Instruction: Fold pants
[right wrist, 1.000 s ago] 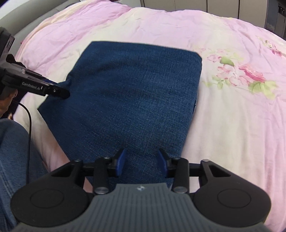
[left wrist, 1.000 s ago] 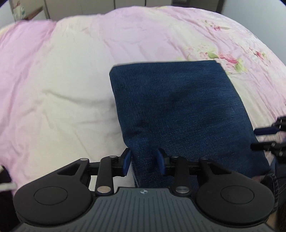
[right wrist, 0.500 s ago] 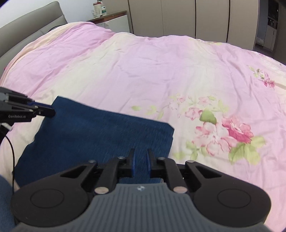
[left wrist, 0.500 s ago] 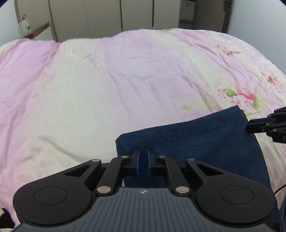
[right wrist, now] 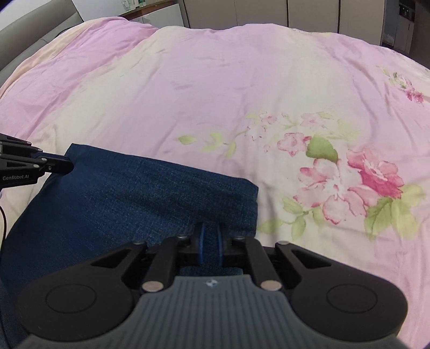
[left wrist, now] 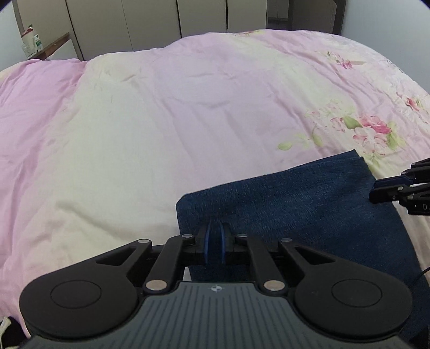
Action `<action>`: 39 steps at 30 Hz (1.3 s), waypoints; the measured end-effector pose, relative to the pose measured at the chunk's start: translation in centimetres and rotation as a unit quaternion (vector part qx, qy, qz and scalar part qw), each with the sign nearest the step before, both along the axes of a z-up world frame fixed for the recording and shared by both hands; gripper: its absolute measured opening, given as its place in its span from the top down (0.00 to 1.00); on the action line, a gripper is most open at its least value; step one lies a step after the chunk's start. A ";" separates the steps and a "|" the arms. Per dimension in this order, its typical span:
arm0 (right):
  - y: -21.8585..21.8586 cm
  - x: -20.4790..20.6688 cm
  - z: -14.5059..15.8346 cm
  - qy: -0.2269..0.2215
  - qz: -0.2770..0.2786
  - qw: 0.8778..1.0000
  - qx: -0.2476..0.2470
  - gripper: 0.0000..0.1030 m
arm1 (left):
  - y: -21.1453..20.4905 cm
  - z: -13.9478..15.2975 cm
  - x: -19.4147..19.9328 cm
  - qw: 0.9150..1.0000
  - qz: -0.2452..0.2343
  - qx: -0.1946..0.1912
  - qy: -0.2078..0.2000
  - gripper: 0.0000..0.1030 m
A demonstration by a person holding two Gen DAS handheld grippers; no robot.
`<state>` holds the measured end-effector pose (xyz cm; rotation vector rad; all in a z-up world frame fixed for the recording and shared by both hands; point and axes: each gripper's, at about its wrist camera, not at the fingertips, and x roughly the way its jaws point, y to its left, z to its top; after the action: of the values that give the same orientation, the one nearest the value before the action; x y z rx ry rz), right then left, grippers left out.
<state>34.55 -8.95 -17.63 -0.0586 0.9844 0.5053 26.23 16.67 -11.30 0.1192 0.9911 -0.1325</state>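
— Looking at the left tool [left wrist: 214,243], what do you make of it?

— Its two blue pads [left wrist: 207,243] are nearly together, with a fold of dark blue denim caught between them. It is pinching the pants [left wrist: 295,212] close to their left corner. Its jaws have just eased apart a touch after clamping, yet the cloth sits tight between the pads.

— And the right tool [right wrist: 210,243]?

— Much the same: blue pads close together, denim squeezed between them, near the right corner of the pants [right wrist: 121,198]. Its jaws too have just opened a hair, with the fabric between them.

— Where are the pants lying?

— On the bed, over a pink and cream duvet [left wrist: 161,120] printed with pink flowers and green leaves. They form a folded block at the near edge of the bed, just in front of both tools. The far edge of the block runs straight across between the two grip points.

— Can each tool be seen from the other side?

— Yes. The right tool's black tip [left wrist: 387,189] shows at the right border of the left view, meeting the denim's edge. The left tool's tip [right wrist: 57,165] shows at the left border of the right view, touching the denim's far left corner.

— Anything behind the bed?

— Pale wardrobe doors [left wrist: 150,24] along the back wall.
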 end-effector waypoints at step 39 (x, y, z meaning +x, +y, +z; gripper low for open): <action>-6.3 -4.4 -6.8 0.170 -0.117 0.936 0.286 0.60 | 6.2 -7.9 -1.7 0.946 0.128 -0.280 0.097 0.43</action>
<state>30.12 -15.28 -24.44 0.6821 1.1279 0.5751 24.53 22.89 -19.15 -0.5530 1.1218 -0.1843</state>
